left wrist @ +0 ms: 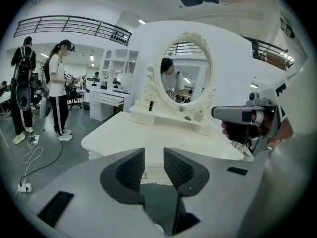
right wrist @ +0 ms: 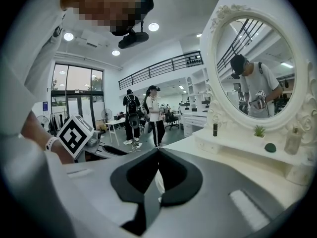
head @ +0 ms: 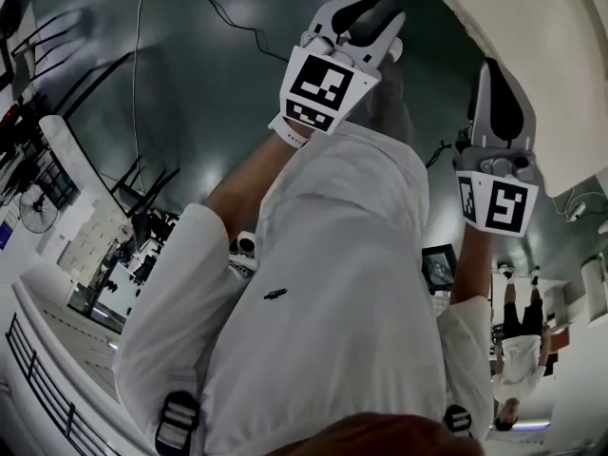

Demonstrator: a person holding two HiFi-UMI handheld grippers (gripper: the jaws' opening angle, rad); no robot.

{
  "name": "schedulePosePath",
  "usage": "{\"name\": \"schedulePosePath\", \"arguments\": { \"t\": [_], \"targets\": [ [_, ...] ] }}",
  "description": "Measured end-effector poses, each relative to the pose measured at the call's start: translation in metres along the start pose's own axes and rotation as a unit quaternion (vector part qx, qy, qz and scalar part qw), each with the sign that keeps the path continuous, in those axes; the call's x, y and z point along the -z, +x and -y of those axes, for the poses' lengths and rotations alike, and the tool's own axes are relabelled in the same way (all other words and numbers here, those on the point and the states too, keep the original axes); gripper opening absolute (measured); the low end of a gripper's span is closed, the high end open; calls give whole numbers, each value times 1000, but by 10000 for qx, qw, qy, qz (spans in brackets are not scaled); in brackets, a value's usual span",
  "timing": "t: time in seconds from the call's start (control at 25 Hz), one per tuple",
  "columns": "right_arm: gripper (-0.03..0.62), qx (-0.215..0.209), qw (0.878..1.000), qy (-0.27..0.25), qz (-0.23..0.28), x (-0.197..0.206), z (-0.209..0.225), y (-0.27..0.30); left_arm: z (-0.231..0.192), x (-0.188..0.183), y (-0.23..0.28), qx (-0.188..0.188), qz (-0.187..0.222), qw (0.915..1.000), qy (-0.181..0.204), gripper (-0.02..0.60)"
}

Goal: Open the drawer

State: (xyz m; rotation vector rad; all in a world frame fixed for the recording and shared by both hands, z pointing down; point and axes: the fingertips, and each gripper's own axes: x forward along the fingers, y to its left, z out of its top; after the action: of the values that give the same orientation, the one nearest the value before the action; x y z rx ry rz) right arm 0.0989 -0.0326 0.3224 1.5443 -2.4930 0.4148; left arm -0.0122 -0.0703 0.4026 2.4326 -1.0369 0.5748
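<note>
drawer [left wrist: 151, 175]: white front with a small knob [left wrist: 144, 175], tucked under the front edge of the white dressing table [left wrist: 119, 133]. it shows only through the gap of the left gripper [left wrist: 154, 155], ahead of and below the tips, nothing touching it. too little of it shows to tell if it is fully closed.

left gripper: jaws apart, released, dark pads facing each other with nothing clamped. only the drawer front and the tabletop edge are seen between them, further off.

right gripper [right wrist: 158, 150]: jaws pressed together tip to tip, clenched on nothing. it is beside the left gripper, off to its right and a bit higher in the left gripper view (a hand wraps its handle there). the tabletop runs ahead of it and to its right.

beyond both tools: oval mirror [left wrist: 185, 71] in a carved white frame, standing at the back of the table. on the low shelf under it, right of the right gripper's tips: a dark little bottle [right wrist: 215, 129], a small green plant [right wrist: 259, 131], a dark green lump [right wrist: 270, 147], a clear bottle [right wrist: 293, 142].

far left of the left gripper: two people [left wrist: 58, 88] standing on the grey floor, with a white cable [left wrist: 34, 155] lying near their feet.
</note>
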Motion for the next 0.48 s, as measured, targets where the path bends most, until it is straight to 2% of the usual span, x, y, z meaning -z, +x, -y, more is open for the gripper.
{"name": "schedulePosePath", "arguments": {
  "t": [0.2,0.48],
  "targets": [
    [11,63,10000,-5,-18,0,18,4,1,4,27,-1,-144,9999,-5,106],
    [11,114,9999,6,-98,21,20,8,-10,37,58,-65,-434,9990,27,106]
  ]
}}
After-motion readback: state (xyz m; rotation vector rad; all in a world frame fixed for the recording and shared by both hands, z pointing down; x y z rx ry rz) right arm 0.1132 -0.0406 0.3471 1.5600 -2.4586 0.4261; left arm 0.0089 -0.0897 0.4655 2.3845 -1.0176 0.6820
